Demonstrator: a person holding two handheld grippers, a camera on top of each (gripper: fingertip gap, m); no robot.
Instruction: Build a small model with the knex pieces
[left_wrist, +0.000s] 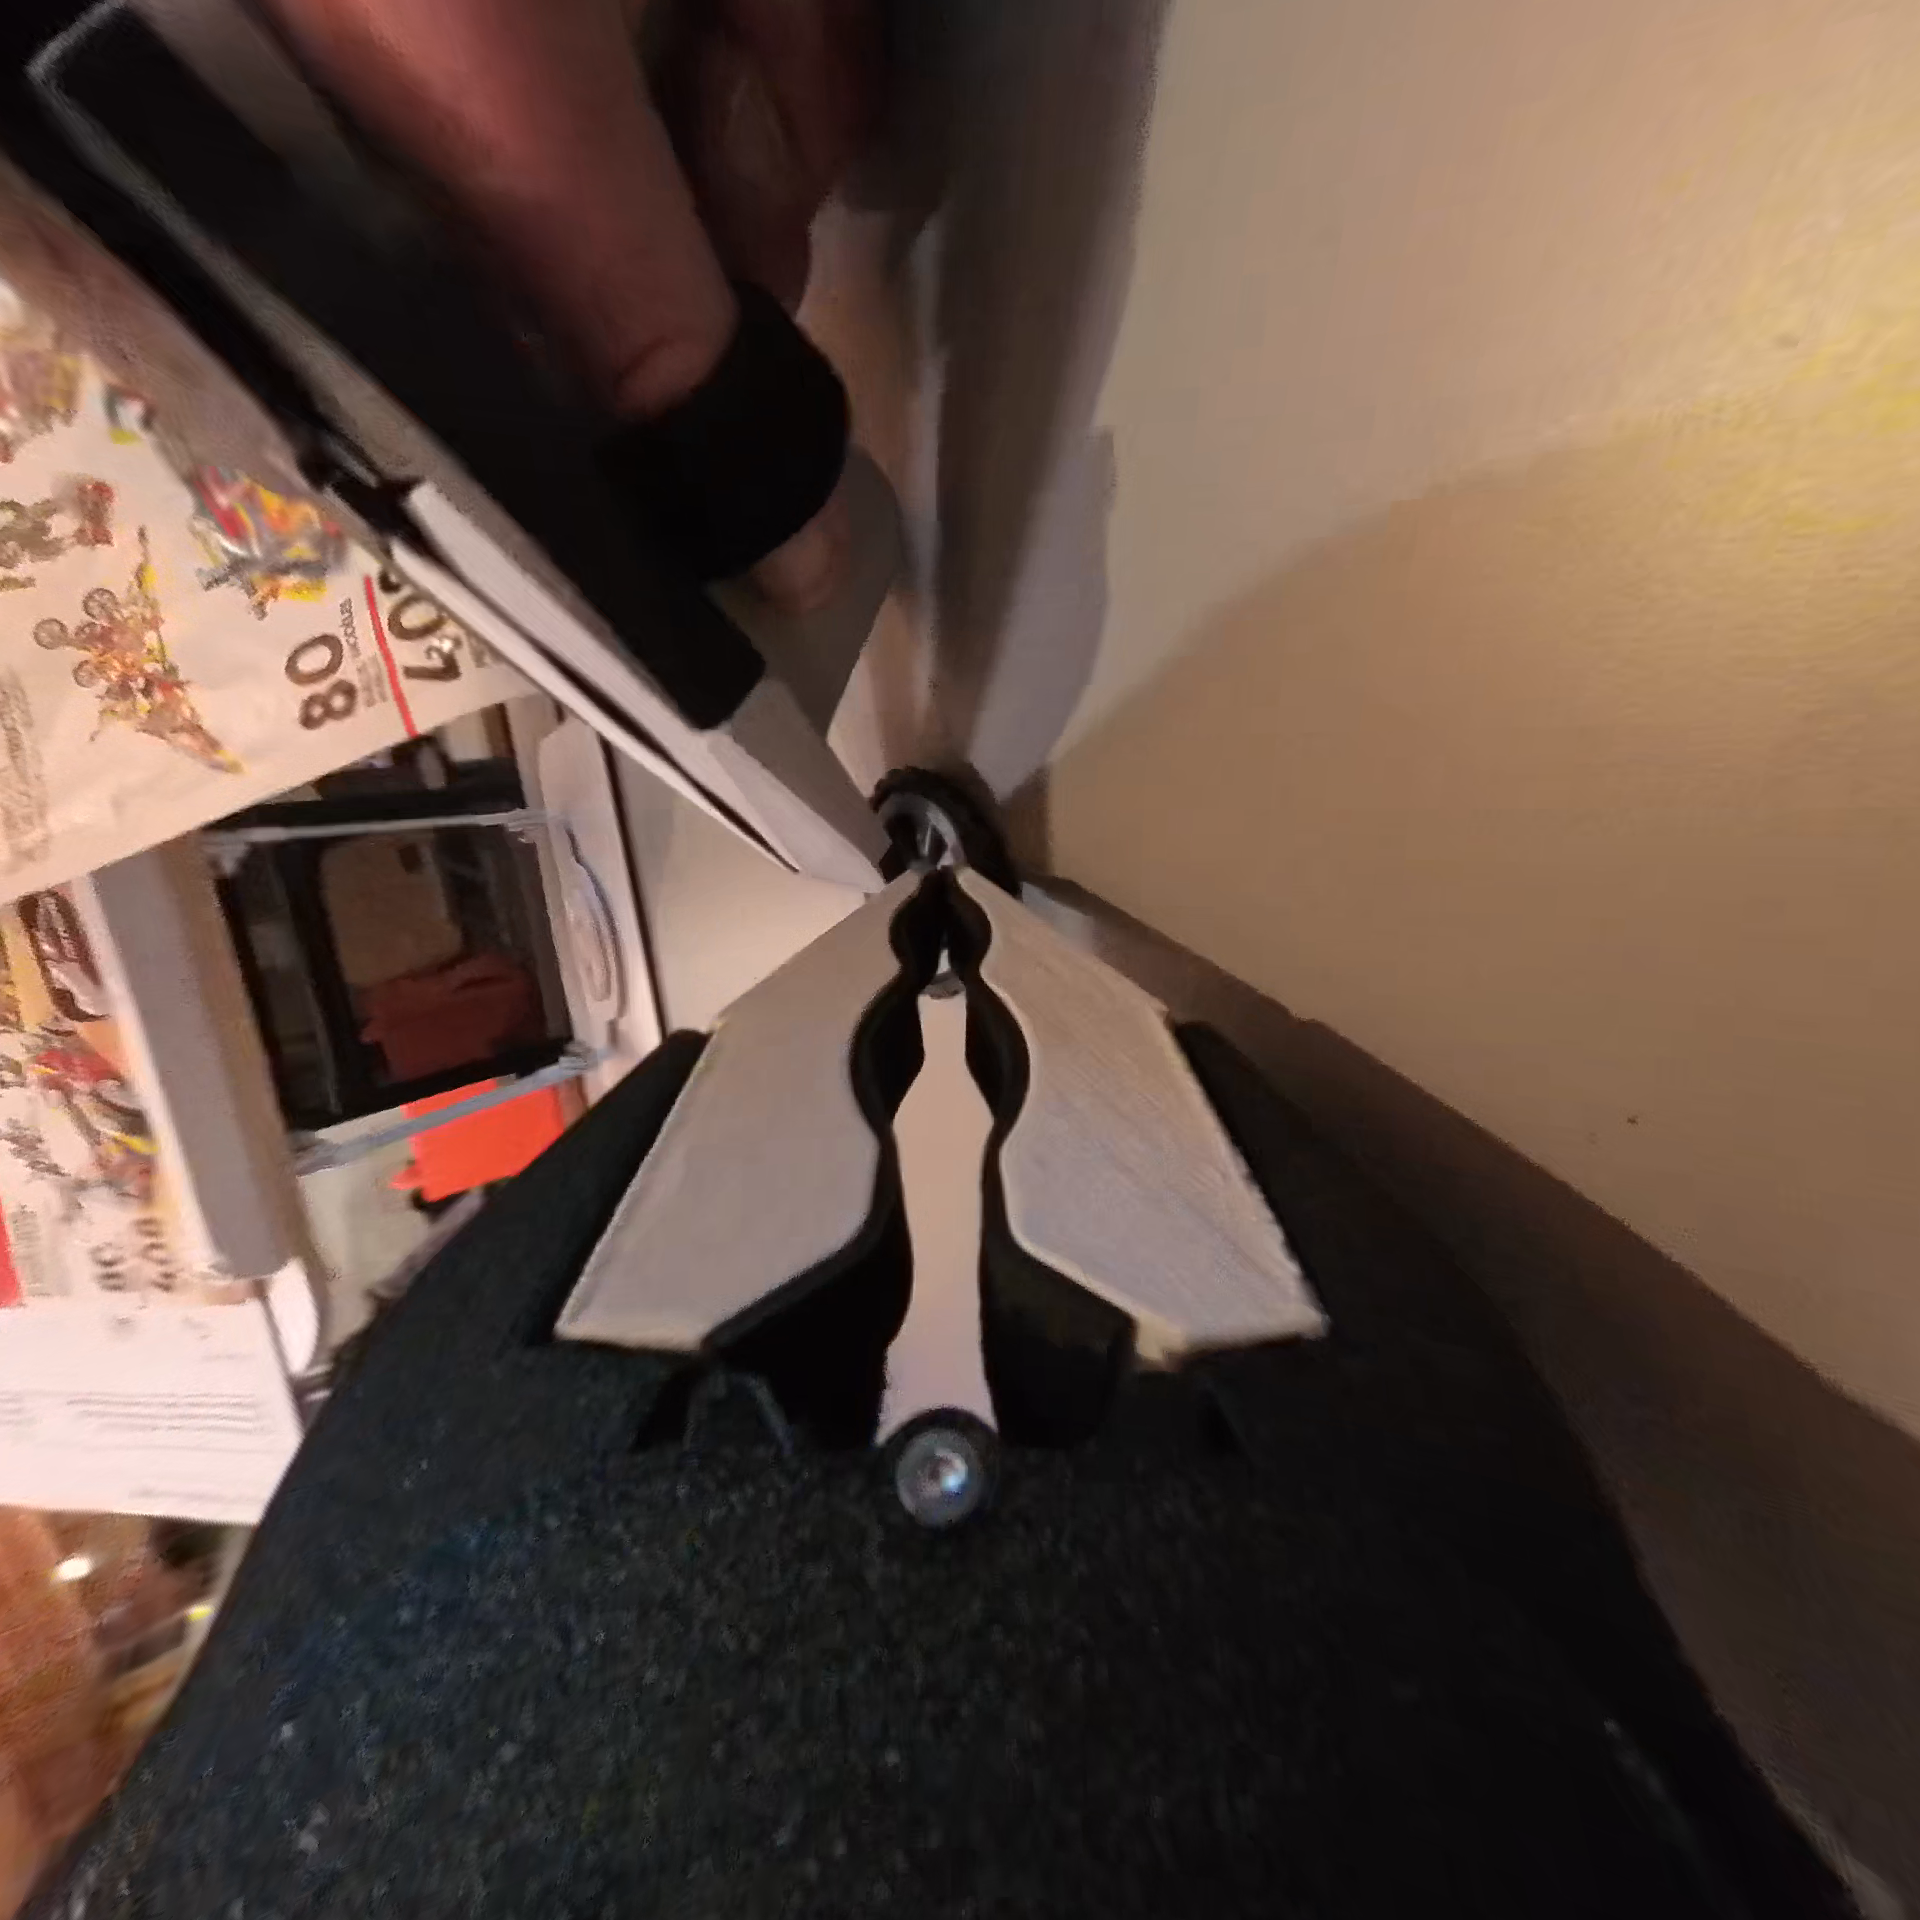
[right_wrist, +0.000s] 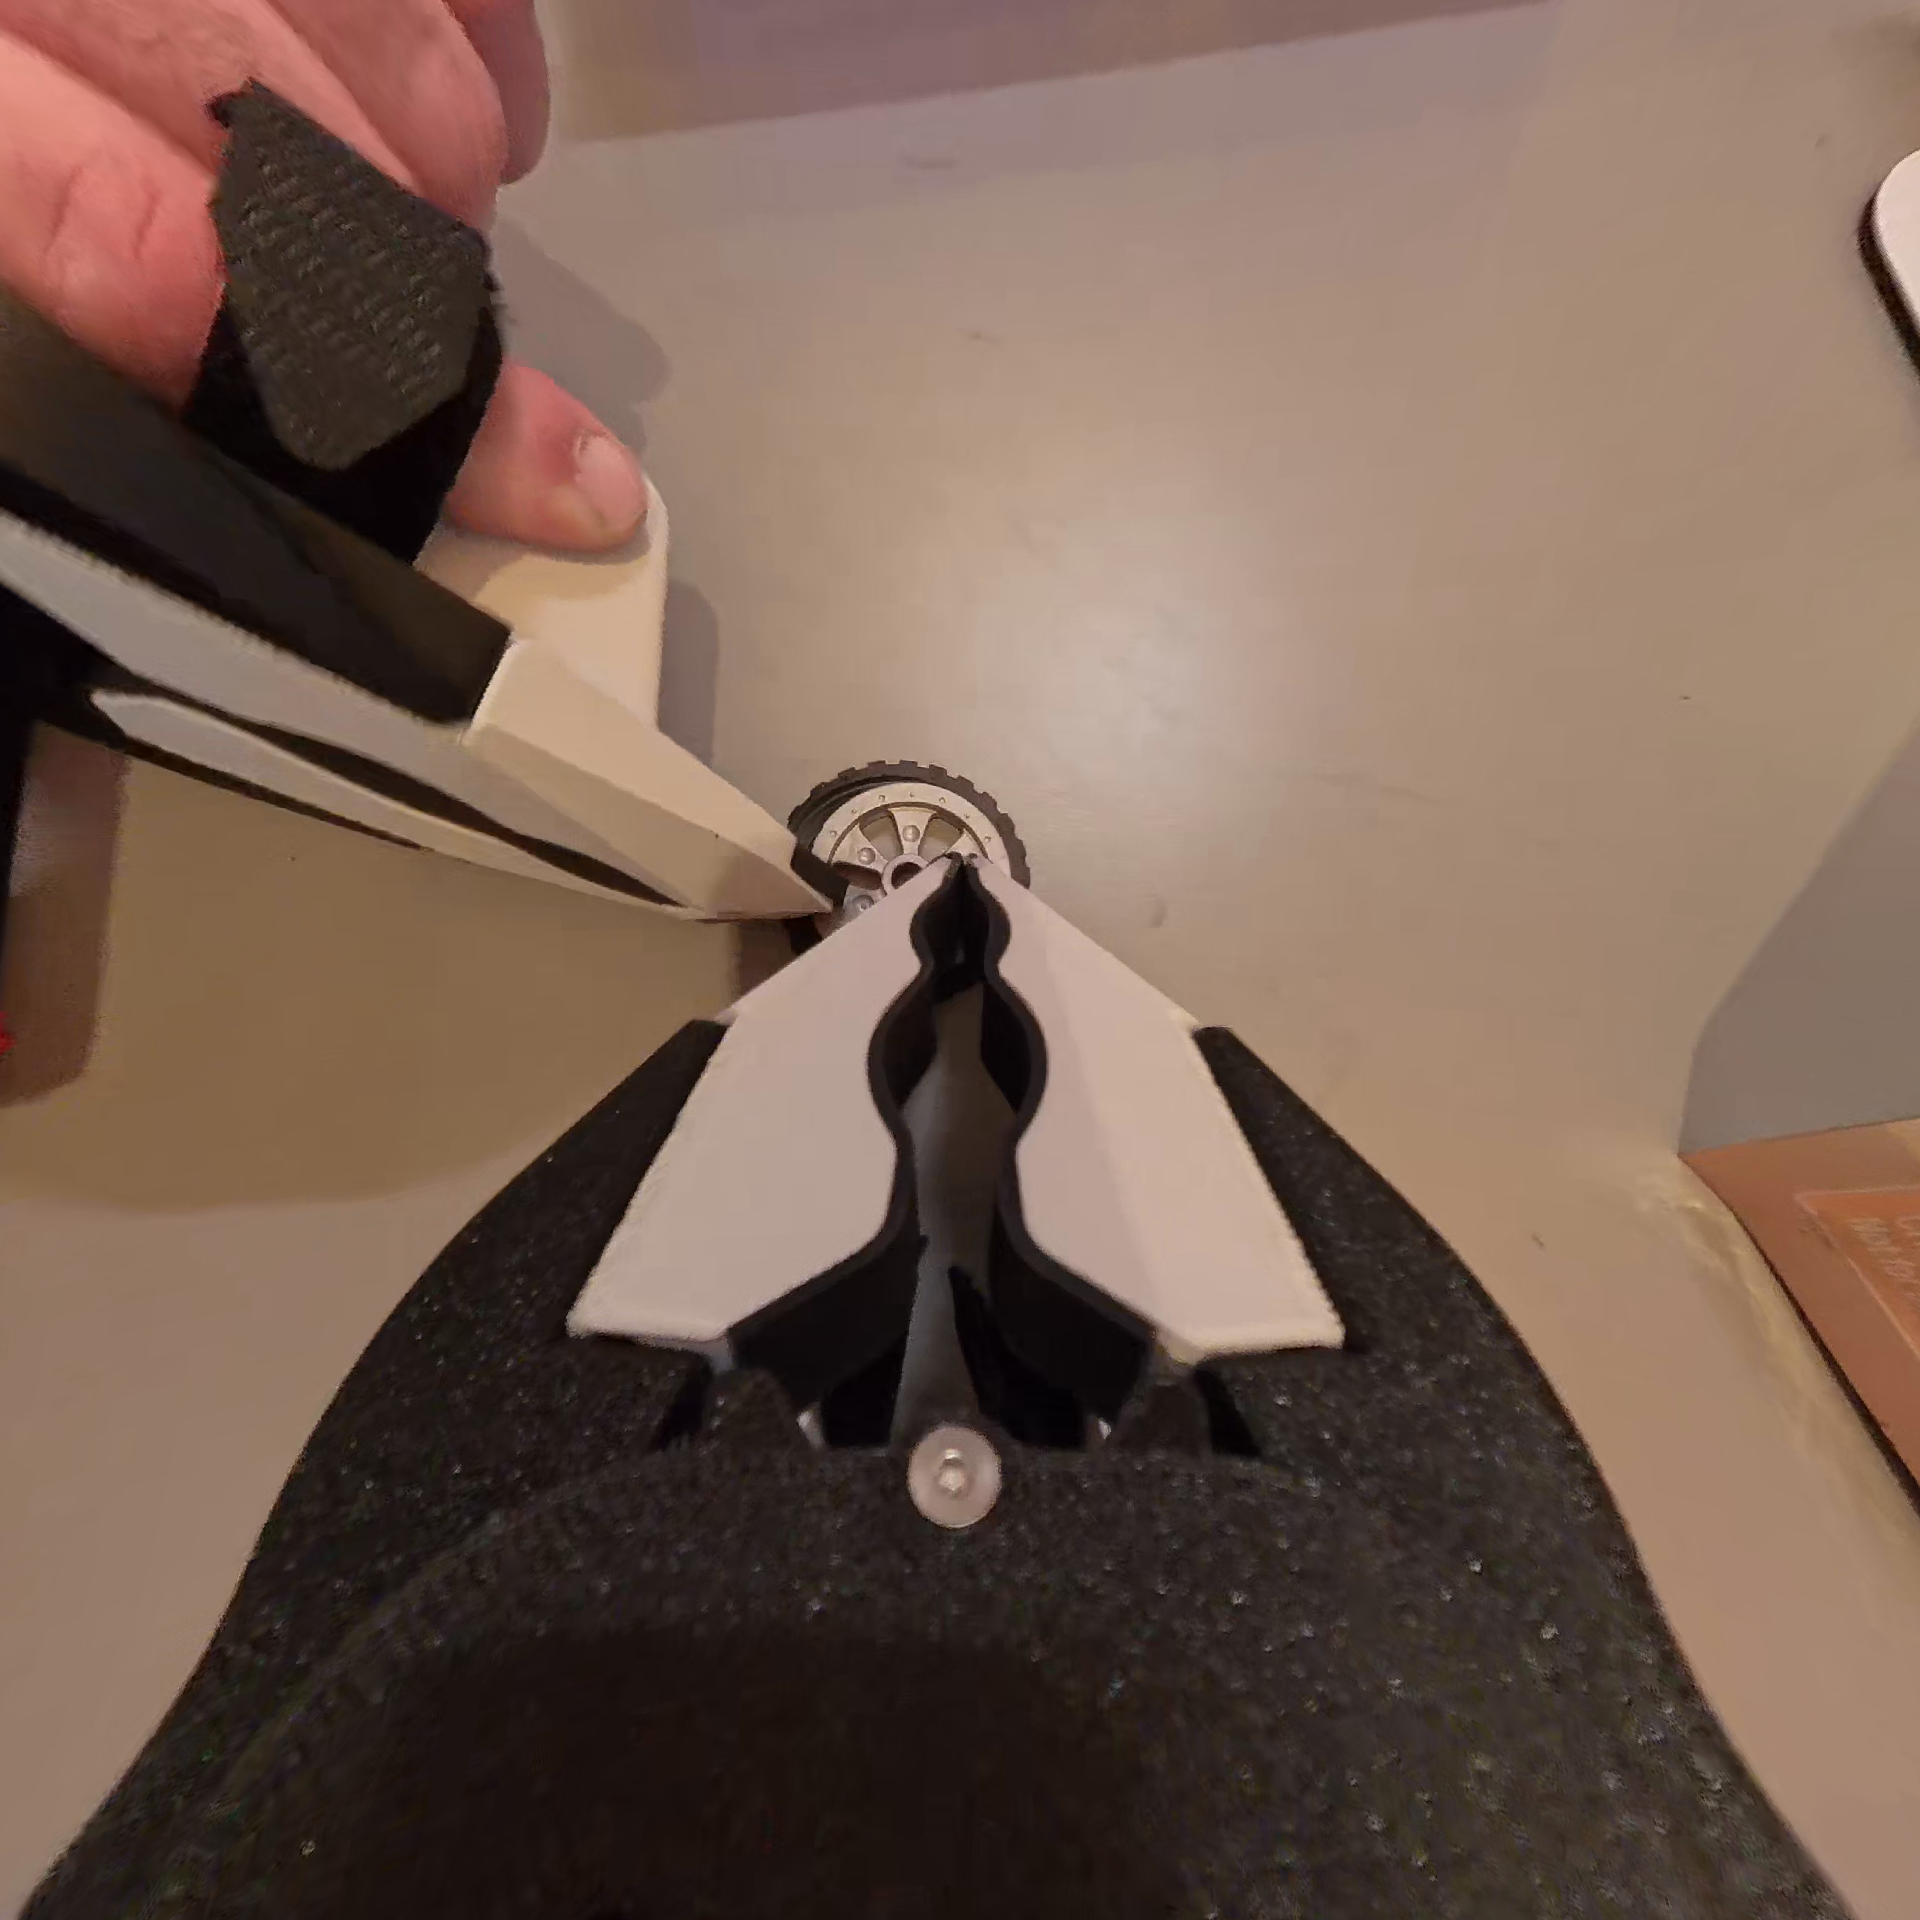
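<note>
A: At far left in the right wrist view, a bare hand (right_wrist: 208, 208) drives the left gripper (right_wrist: 800, 902). Its tips are pressed together against the small toy wheel (right_wrist: 902, 842); whether they pinch it, I cannot tell.

B: Centre: the wheel sits on the pale table (right_wrist: 1351, 623). The right gripper (right_wrist: 958, 878) is pinched together on the wheel's rim. At right lies a brown cardboard box (right_wrist: 1839, 1247).

Left gripper (left_wrist: 940, 883) closed on small black-tyred wheel (left_wrist: 935, 821); right gripper (left_wrist: 831, 847) touching it.
</note>
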